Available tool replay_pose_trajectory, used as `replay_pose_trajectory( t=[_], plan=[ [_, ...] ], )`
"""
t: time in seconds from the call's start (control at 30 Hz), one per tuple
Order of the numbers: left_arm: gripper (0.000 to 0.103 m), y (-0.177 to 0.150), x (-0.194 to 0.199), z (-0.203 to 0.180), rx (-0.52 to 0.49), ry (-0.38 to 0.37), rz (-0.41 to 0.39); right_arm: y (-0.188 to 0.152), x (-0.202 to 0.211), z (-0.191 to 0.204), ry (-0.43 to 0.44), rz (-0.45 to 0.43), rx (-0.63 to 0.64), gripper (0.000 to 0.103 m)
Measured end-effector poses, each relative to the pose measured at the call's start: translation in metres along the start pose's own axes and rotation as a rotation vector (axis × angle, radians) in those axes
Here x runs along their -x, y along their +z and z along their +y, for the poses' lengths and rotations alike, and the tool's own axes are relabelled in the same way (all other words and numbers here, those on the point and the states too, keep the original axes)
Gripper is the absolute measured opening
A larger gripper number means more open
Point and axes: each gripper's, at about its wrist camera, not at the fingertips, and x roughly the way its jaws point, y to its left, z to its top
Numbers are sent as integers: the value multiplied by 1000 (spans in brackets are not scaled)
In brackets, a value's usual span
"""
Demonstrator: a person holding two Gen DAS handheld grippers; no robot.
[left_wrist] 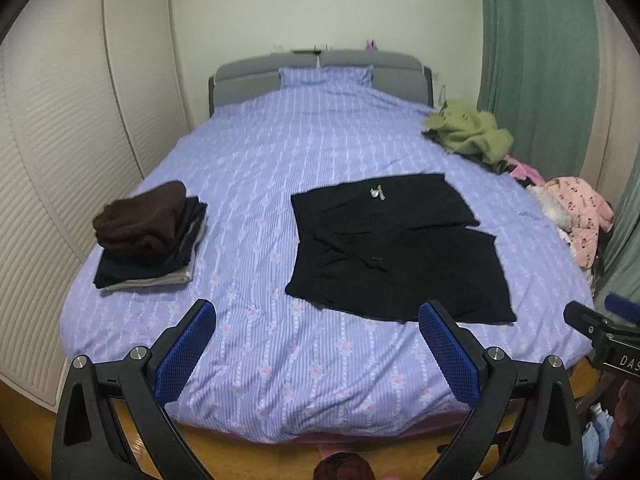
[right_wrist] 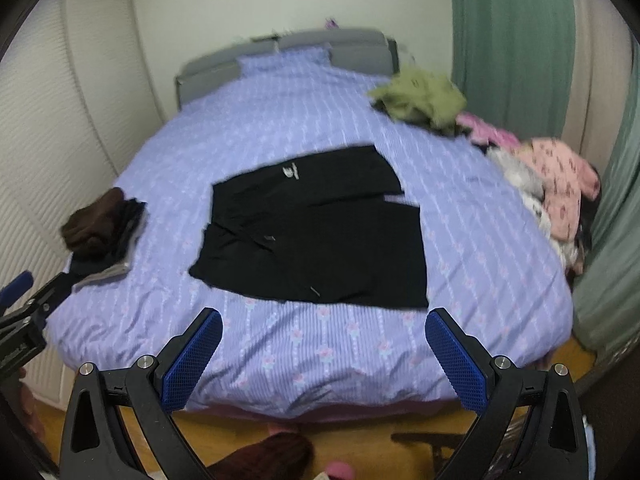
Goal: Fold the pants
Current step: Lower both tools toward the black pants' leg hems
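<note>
pants flat on bed, part-folded | left gripper and right gripper spread, empty — risk: pinching sheet too, or one layer only — fold skews

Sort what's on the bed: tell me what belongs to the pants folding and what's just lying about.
Belongs to the job:
- black pants, spread flat mid-bed
- stack of folded clothes, on the left side of the bed
- left gripper and right gripper, both open, holding nothing

Lying about:
- green garment
- pink patterned garment
- pillow
</note>
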Motion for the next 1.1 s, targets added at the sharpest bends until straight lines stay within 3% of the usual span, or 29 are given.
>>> replay_pose_trajectory(
  t=[0.23, 0.53, 0.77, 0.97, 1.1],
  plan=[
    [103, 12, -112, 18, -15, -41, 132, 10, -105, 7, -53, 172, -130, 103],
    [103, -3, -234, 17, 100, -88, 367, -2, -196, -17, -153, 262, -271, 103],
    [103, -18, -307, 8, 202, -86, 455, -17, -250, -64, -161, 310, -426, 103],
    [103, -38, -350, -11, 206, -51, 489, -29, -291, -82, -129, 312, -480, 102],
    [102, -51, -369, -16, 211, -47, 517, -33, -304, -97, -169, 287, -560, 101]
  ],
)
